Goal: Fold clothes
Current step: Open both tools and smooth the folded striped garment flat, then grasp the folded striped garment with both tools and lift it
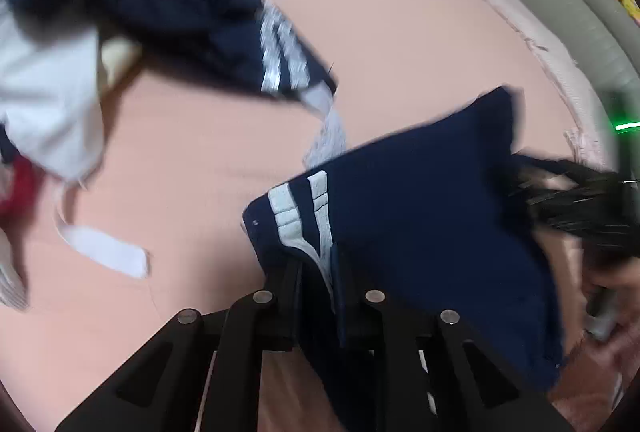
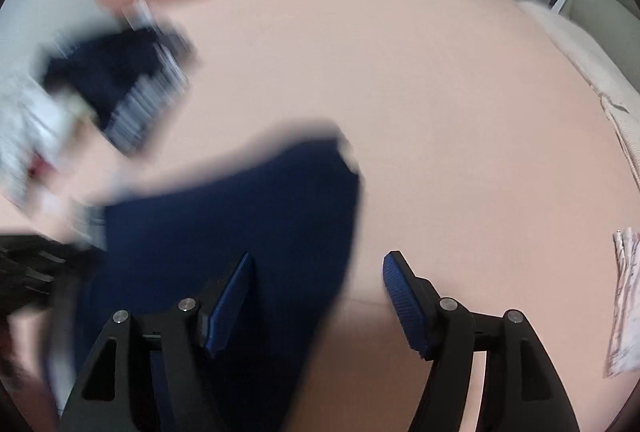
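Observation:
My left gripper (image 1: 318, 272) is shut on the striped edge of a navy garment (image 1: 420, 199) with grey-white side stripes, held above a pink bed sheet (image 1: 400, 31). The right gripper shows blurred at this view's right edge (image 1: 576, 199), next to the cloth. In the right wrist view my right gripper (image 2: 316, 268) is open, its blue pads (image 2: 404, 304) apart, with the navy garment (image 2: 240, 216) under its left finger and nothing between the jaws. A second navy striped garment (image 1: 192, 23) lies crumpled further back, also blurred in the right wrist view (image 2: 120, 87).
White clothes (image 1: 44, 95), a white strap (image 1: 104, 252) and a bit of red cloth (image 1: 18, 187) lie at the left. A grey-green sofa (image 1: 568, 3) stands beyond the bed's right edge. Patterned fabric (image 2: 624, 308) lies at the right.

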